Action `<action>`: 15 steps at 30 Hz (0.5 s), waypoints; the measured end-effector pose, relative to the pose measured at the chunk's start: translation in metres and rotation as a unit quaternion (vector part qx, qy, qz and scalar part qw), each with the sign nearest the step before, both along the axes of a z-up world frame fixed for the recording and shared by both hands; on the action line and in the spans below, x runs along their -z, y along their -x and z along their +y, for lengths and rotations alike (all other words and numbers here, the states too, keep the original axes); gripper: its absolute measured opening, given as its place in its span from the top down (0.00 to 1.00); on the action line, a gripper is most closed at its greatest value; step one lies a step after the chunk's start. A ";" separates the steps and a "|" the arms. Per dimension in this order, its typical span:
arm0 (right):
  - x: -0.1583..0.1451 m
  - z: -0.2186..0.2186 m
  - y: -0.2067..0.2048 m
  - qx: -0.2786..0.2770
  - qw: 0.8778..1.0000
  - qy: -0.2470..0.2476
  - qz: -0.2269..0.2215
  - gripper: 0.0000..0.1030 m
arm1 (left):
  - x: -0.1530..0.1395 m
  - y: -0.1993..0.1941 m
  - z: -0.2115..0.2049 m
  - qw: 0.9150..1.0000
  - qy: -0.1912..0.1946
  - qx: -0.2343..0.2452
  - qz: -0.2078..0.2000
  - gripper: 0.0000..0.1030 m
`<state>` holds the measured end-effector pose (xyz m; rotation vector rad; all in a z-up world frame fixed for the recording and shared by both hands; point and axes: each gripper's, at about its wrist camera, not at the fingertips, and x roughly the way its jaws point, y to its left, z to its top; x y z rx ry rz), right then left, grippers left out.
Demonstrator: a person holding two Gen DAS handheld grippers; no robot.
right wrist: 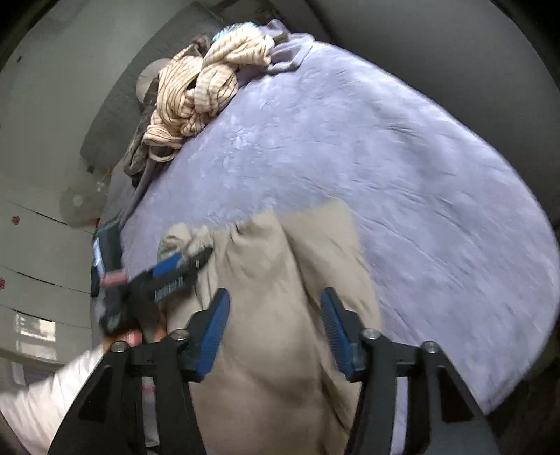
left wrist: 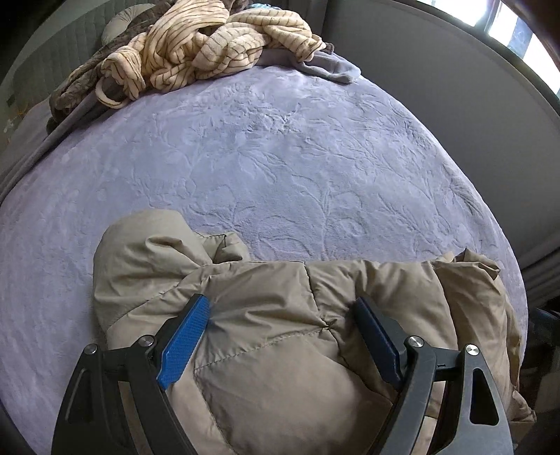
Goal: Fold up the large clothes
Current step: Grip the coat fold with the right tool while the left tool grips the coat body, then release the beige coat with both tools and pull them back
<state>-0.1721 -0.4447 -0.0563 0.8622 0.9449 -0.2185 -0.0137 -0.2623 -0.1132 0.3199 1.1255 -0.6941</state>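
One tan quilted puffer jacket [left wrist: 280, 336] lies bunched at the near edge of a lavender embossed plush bedspread [left wrist: 297, 164], its hood lump toward the left in the left wrist view. Two grippers are at work. The left gripper [left wrist: 281, 309] hovers over the jacket with its blue-padded fingers [left wrist: 183, 344] spread wide, one pad touching the fabric, nothing clamped between them. The right gripper [right wrist: 274, 304] is likewise wide open above the jacket, holding nothing; its view is motion-blurred. In that view the left gripper reaches in from the left side toward a crumpled jacket corner.

One heap of cream striped knitted fabric [left wrist: 210, 45] sits at the far end of the bed, over a brown garment [left wrist: 80, 80] and a grey cloth [left wrist: 329, 66]. Between the heap and the jacket, the bedspread stretches wide and uncluttered. A grey quilted headboard [left wrist: 66, 31] stands behind the heap, a pale wall [left wrist: 437, 87] runs along the right, and a bright window [left wrist: 518, 31] shows in the top right corner.
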 end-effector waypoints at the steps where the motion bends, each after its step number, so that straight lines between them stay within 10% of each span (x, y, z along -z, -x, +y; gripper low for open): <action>1: 0.009 -0.001 -0.017 -0.003 1.000 -0.011 0.002 0.65 | 0.000 0.001 0.000 1.000 -0.003 -0.001 -0.002 0.15; 7: 0.074 0.001 -0.069 0.012 0.995 -0.001 0.098 0.93 | 0.002 0.000 -0.004 1.000 -0.008 -0.005 -0.002 0.15; 15: 0.068 0.007 -0.056 -0.020 0.996 -0.016 0.088 0.88 | -0.036 0.014 0.035 1.000 -0.005 -0.012 0.012 0.15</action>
